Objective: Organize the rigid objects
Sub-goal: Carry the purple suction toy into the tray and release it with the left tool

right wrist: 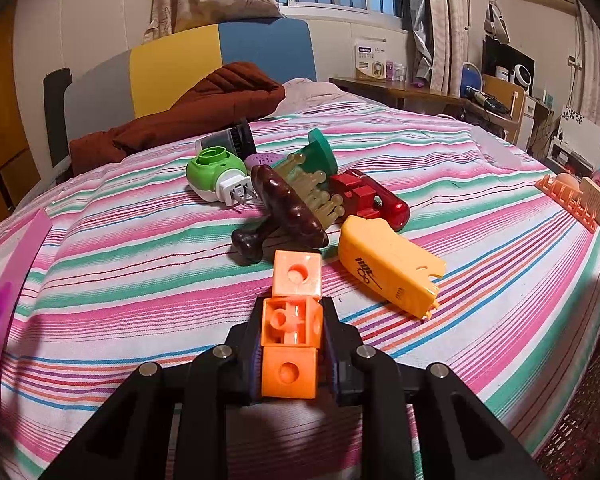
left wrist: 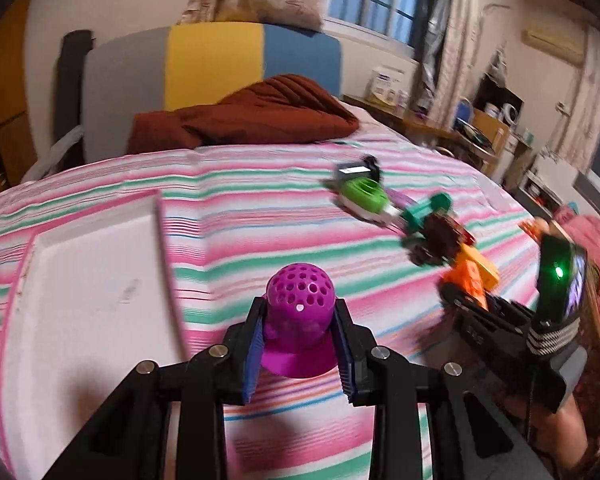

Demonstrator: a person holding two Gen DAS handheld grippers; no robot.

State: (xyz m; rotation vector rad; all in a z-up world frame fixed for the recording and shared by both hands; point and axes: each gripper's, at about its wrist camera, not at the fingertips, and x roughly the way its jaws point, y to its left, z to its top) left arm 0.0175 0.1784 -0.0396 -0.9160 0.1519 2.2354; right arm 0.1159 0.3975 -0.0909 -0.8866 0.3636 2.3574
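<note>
My left gripper (left wrist: 299,320) is shut on a purple perforated ball-shaped piece with a flared base (left wrist: 298,300), held above the striped bed just right of a white tray (left wrist: 100,280). My right gripper (right wrist: 290,320) is shut on a chain of orange cubes (right wrist: 294,320) near the bed's front. Ahead of it lies a pile: a dark brown wooden massager (right wrist: 288,212), a yellow plastic case (right wrist: 388,268), a red piece (right wrist: 368,196), a green brush with pale pegs (right wrist: 320,160), and a green-and-white plug-in device (right wrist: 216,178). The same pile (left wrist: 420,228) shows blurred in the left wrist view.
A brown quilt (right wrist: 188,116) lies by the headboard (right wrist: 220,60). An orange rack and a wooden comb (right wrist: 580,200) sit at the bed's right edge. A desk with boxes (right wrist: 420,88) stands beyond the bed. A person's strapped hand holds the right gripper body (left wrist: 540,320).
</note>
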